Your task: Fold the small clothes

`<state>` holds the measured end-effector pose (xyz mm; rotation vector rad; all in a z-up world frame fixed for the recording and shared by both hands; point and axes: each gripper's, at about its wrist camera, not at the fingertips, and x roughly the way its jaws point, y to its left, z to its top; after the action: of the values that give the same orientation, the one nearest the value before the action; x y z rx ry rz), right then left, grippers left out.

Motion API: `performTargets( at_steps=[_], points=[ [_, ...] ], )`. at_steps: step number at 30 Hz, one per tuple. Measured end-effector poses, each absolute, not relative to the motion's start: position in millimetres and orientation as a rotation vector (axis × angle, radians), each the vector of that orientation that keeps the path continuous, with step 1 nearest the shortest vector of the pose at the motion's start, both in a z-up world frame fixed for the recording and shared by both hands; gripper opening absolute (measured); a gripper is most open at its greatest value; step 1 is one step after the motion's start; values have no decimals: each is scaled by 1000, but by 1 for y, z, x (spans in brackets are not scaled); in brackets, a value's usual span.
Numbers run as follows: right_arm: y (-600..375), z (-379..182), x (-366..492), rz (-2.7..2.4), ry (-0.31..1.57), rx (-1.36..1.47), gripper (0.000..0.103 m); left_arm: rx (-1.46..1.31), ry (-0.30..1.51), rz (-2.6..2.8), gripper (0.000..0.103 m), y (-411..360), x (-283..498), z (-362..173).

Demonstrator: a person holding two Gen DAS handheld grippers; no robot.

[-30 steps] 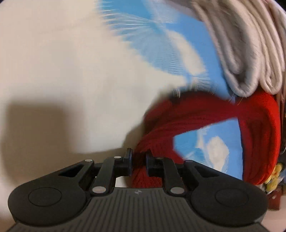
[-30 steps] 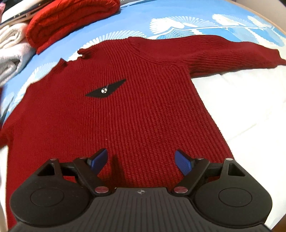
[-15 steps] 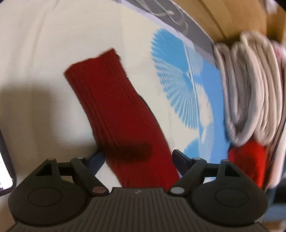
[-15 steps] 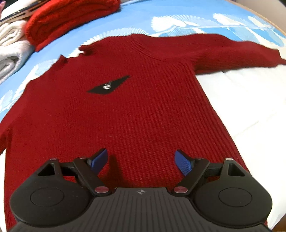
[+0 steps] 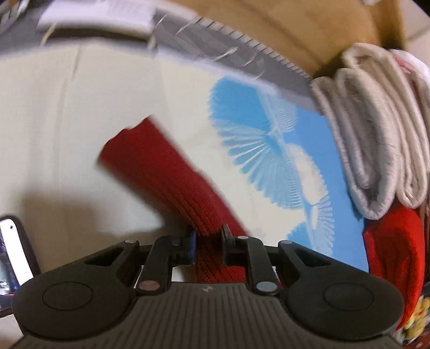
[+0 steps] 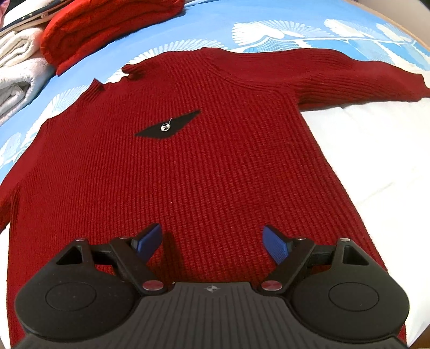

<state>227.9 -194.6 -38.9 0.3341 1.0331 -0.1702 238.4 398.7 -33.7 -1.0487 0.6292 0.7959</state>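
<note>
Red knit sleeve (image 5: 166, 174) pinched in left tool (image 5: 208, 241), just closed — right tool (image 6: 212, 241) wide, empty.

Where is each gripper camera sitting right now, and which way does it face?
Left wrist: behind the left gripper, angled down along the dark red sweater's sleeve, on which its jaws have just closed; folded white towels at right.
Right wrist: behind the open right gripper, angled down over the sweater body, laid flat.
Own body: only each gripper shows; no hand.
Shared: the sweater, blue patterned cloth, towels, and folded bright red knit.
</note>
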Motion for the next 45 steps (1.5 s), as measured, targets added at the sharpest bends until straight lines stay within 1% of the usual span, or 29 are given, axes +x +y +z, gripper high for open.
performTargets(
  at_steps=[5,8,10,13,16,17,18,19,20,22,25,27,31,34,37,41,45],
  points=[
    [-201,-28,225,-170,1003,365,83,-779,516,722,18,330,259,41],
    [-205,-19,222,-163,972,386,83,-641,484,575,18,260,284,84],
    [-210,-12,219,-163,951,407,83,-580,485,467,18,209,299,104],
    [-221,-7,215,-171,928,425,83,-483,507,297,18,119,316,119],
    [-232,-5,211,-198,914,437,83,-355,516,151,20,21,326,110],
    [-237,-5,209,-206,913,446,83,-308,536,94,32,-8,328,99],
    [-241,-6,208,-215,914,458,83,-247,587,13,68,-37,331,84],
    [-245,-6,207,-221,915,468,83,-180,681,-74,88,-65,332,66],
    [-249,-6,206,-224,915,475,83,-111,761,-133,99,-87,330,49],
    [-257,-4,204,-236,908,487,83,-18,754,-164,98,-107,310,29],
    [-264,-1,200,-245,891,501,83,24,776,-180,99,-97,281,17],
    [-266,1,197,-237,881,510,83,4,781,-143,100,-69,256,18],
    [-272,3,197,-212,839,589,83,29,812,142,100,-3,218,23],
    [-273,3,209,-126,810,680,83,66,778,291,101,34,196,24],
    [-271,-1,223,-35,791,764,83,85,777,394,102,63,193,17],
    [-259,-11,253,72,805,819,84,37,778,448,102,93,221,1],
    [-244,-21,314,49,849,790,84,9,867,406,102,114,244,-7]
  ],
)
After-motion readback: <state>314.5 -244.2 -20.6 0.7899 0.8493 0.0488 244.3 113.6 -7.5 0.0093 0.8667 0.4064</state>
